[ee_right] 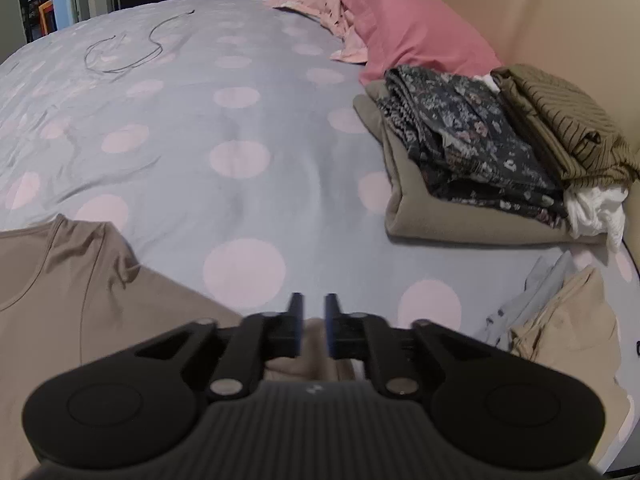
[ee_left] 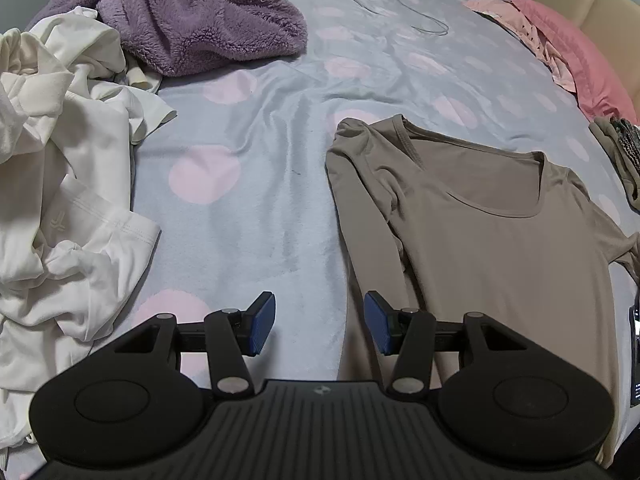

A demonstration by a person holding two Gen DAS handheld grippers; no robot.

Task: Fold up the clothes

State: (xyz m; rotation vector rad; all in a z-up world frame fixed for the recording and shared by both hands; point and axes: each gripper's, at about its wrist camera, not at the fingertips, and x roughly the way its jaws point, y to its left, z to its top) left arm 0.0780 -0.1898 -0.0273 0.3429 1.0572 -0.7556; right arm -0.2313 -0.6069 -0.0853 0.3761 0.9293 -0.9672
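A taupe long-sleeved shirt lies flat, neckline away from me, on the grey bedsheet with pink dots. My left gripper hovers open just off the shirt's left edge; its right blue pad sits over the sleeve and nothing is between the pads. In the right wrist view the same shirt fills the lower left. My right gripper stands over the shirt's right edge with a narrow gap between its jaws. A fold of taupe fabric shows low in that gap, and the pads do not press on it.
A crumpled white clothes pile and a purple fleece lie to the left. A pink pillow and a stack of folded clothes sit by the cream headboard. A beige garment lies at the right; a thin cord lies far off.
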